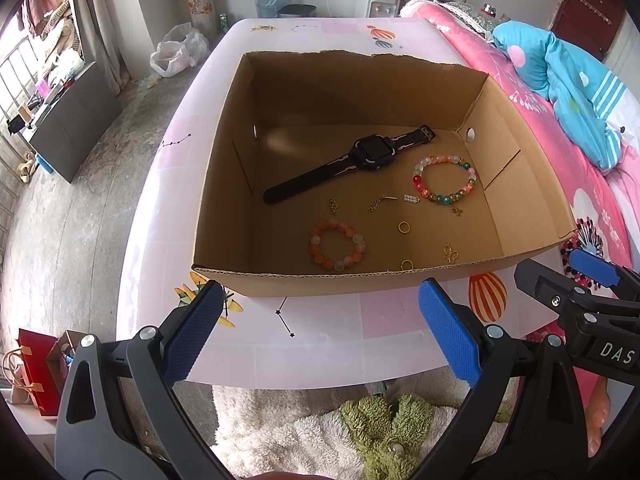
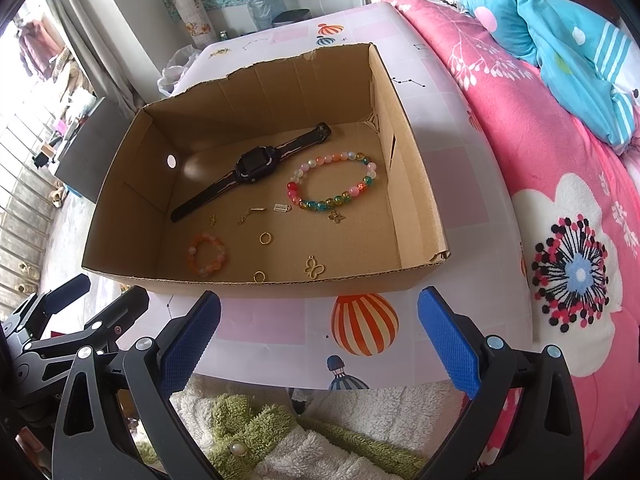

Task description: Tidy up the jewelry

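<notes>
An open cardboard box stands on the pink patterned table. On its floor lie a black watch, a multicoloured bead bracelet, an orange bead bracelet, two gold rings, a gold butterfly charm and several small gold pieces. My left gripper and right gripper hover open and empty over the table's near edge, short of the box.
A bed with a pink flowered quilt and a blue blanket runs along the table's right side. A white and green fleece garment lies below the table edge. Left is bare concrete floor with a dark cabinet.
</notes>
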Demonstrator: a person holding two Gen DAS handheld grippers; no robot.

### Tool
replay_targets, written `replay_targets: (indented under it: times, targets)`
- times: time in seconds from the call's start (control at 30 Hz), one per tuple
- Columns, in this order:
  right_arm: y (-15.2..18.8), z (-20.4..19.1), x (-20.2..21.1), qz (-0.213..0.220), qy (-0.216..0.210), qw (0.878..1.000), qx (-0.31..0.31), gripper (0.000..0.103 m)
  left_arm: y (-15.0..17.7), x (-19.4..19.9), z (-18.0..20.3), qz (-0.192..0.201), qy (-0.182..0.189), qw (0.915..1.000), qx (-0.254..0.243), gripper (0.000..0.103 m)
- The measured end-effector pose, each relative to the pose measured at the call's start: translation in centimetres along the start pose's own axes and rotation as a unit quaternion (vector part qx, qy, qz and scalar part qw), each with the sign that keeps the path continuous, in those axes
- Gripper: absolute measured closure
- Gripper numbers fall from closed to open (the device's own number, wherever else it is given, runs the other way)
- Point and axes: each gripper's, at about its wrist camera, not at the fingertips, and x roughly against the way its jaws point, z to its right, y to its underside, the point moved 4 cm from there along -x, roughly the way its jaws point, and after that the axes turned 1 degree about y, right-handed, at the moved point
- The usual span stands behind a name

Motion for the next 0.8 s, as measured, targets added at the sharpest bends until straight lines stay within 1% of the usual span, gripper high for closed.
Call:
replay_targets:
  times: [0.8]
  targets:
    - [0.14, -0.06, -0.12, 0.0, 0.0, 1.0, 0.0, 0.007, 0.01, 0.01, 0.04, 0.0, -0.001, 1.0, -0.001, 0.009]
